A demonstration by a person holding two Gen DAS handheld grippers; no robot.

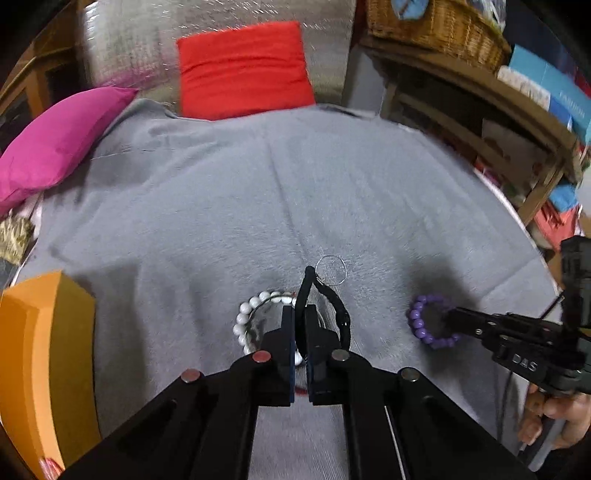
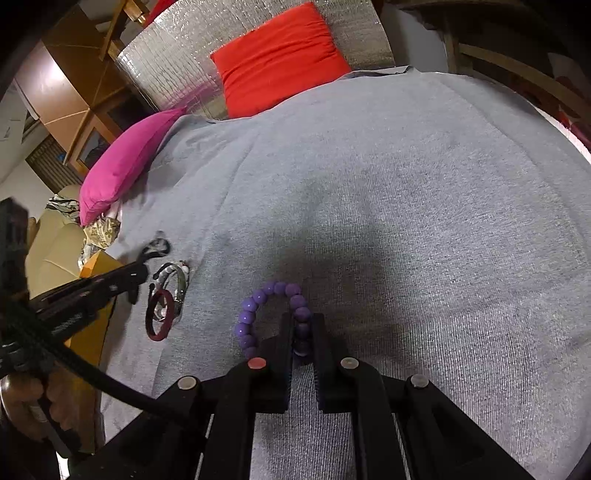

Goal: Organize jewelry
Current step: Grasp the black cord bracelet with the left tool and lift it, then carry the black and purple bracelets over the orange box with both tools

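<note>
My left gripper is shut on a black band bracelet, held just above the grey blanket. It also shows in the right wrist view. Under it lie a white bead bracelet, a thin clear ring, a silver bangle and a dark red band. My right gripper is shut on a purple bead bracelet that rests on the blanket. That bracelet also shows in the left wrist view.
An orange box stands at the blanket's left edge. A pink pillow and a red pillow lie at the far side. Wooden shelves with a wicker basket stand to the right.
</note>
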